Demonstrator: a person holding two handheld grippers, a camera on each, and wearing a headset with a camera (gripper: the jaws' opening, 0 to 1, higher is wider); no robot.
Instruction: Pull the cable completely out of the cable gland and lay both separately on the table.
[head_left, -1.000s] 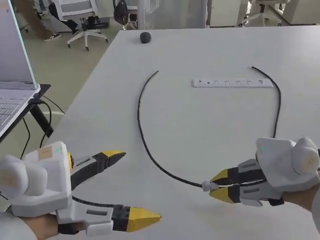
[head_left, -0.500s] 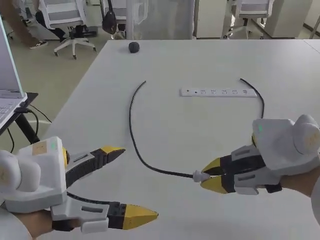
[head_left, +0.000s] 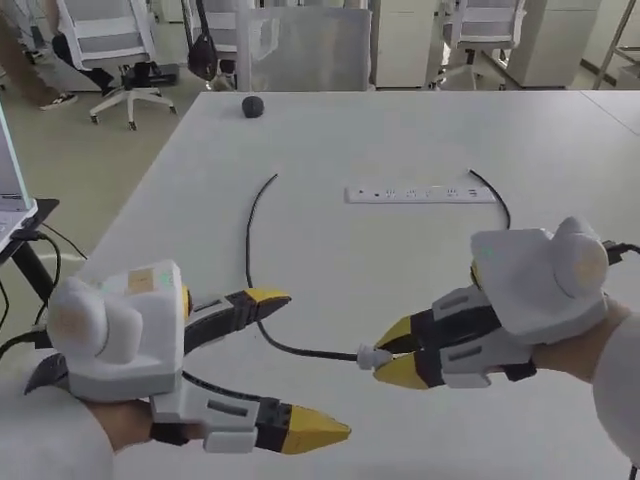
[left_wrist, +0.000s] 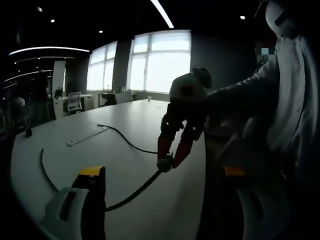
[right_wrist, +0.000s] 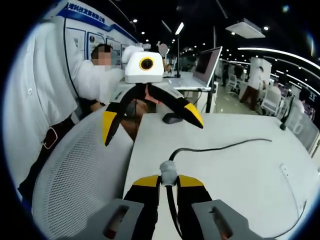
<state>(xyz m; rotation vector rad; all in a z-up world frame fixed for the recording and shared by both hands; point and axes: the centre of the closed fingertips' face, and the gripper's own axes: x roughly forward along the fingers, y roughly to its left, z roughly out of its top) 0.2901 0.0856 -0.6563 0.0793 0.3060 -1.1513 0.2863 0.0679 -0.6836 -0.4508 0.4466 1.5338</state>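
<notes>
My right gripper (head_left: 385, 360) has its jaws clamped on the small pale gland (head_left: 370, 354), held just above the tabletop (head_left: 400, 130) in front of me. The black cable (head_left: 250, 230) leaves the gland's front, lies across the tabletop and curves away toward the power strip (head_left: 420, 193). In the right gripper view a short length of cable also runs back between my jaws.

My left gripper (head_left: 310, 365) hovers beside the cable with its jaws wide apart, holding nothing.

As I judge it, the pull has not started: the gland is secured, but the cable is not yet gripped. Next I need to bring the left jaws down over the cable close to the gland and close them firmly. Then I draw the two grippers apart along the cable's line until it slides free.
</notes>
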